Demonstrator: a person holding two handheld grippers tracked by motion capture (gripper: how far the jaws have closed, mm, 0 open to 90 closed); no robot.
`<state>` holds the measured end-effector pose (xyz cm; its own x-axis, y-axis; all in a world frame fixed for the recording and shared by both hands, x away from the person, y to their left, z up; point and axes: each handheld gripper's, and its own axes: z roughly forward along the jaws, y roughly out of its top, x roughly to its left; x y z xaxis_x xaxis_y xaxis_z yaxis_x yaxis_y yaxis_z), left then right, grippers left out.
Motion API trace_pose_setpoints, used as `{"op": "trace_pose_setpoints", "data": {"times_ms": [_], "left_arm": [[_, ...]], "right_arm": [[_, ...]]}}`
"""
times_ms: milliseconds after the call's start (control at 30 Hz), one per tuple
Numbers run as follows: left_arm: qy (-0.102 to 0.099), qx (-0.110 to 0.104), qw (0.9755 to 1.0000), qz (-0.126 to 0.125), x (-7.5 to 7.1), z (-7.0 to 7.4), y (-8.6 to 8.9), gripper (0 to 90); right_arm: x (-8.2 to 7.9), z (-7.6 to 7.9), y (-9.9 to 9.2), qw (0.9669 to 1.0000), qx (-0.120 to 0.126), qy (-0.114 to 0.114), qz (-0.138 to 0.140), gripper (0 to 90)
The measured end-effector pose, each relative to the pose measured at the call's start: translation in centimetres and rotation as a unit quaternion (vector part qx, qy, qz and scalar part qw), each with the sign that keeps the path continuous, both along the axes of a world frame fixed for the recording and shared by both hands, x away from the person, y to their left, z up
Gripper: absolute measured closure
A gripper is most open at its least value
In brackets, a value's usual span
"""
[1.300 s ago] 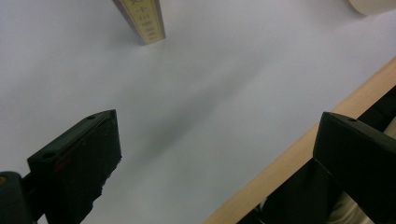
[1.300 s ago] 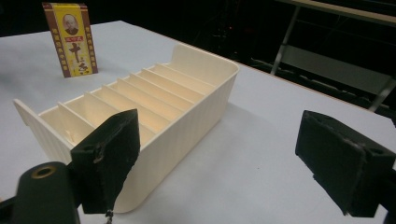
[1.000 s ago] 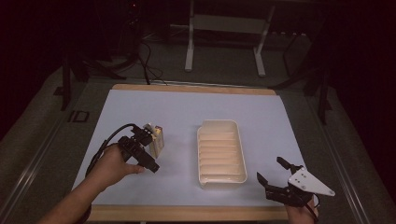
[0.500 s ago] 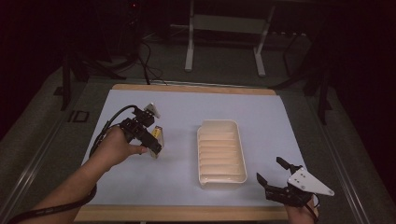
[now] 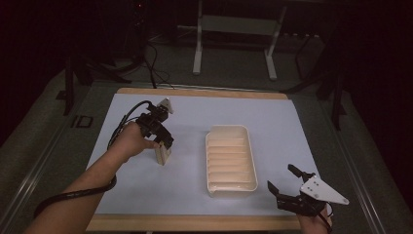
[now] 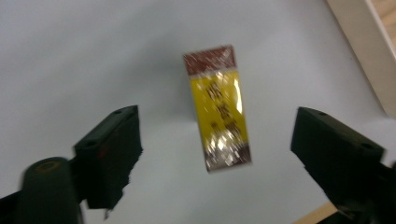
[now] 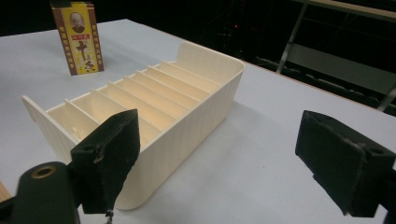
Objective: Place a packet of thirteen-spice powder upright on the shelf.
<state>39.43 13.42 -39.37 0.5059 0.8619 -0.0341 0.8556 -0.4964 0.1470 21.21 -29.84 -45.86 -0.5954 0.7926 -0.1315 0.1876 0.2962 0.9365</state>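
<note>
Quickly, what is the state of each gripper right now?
Left gripper: open, above the upright yellow and brown box, not touching it.
Right gripper: open, holding nothing.

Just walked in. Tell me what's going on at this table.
A person works with two handheld grippers. The left gripper hangs open directly over a small yellow and brown box standing upright on the white mat, fingers not touching it. The right gripper waits open near the table's front edge, beside a cream slotted tray with nothing in it.

Yellow-and-maroon box [image 6: 218, 108], cream tray [image 5: 231, 161], pale blue table [image 5: 272, 122], black tongs [image 5: 286, 184]
</note>
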Motion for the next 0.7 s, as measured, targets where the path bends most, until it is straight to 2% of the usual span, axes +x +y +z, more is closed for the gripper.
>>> {"op": "trace_pose_setpoints", "data": {"times_ms": [200, 333, 400, 533, 700], "left_arm": [[0.018, -0.009, 0.9997, 0.010, 1.0, -1.1, 0.2, 24.0], [0.025, -0.011, 0.9996, 0.011, 1.2, -1.8, 0.1, 31.1], [0.034, -0.016, 0.9993, 0.003, 1.2, -2.1, 0.0, 36.6], [0.043, -0.005, 0.9991, -0.004, 1.1, -2.6, -0.3, 44.9], [0.044, 0.000, 0.9990, -0.004, 1.2, -2.7, -0.2, 58.5]], "right_arm": [[0.0, 0.0, 0.0, 1.0000, 0.000, 0.002, 0.001, 13.9], [0.0, -0.1, 0.0, 1.0000, -0.002, 0.001, 0.000, 13.9], [0.0, -0.1, 0.0, 1.0000, -0.002, 0.001, 0.000, 13.9], [0.0, -0.1, 0.1, 1.0000, -0.004, 0.001, 0.000, 13.9], [0.0, 0.0, 0.1, 1.0000, -0.004, 0.001, 0.001, 13.9]]}}
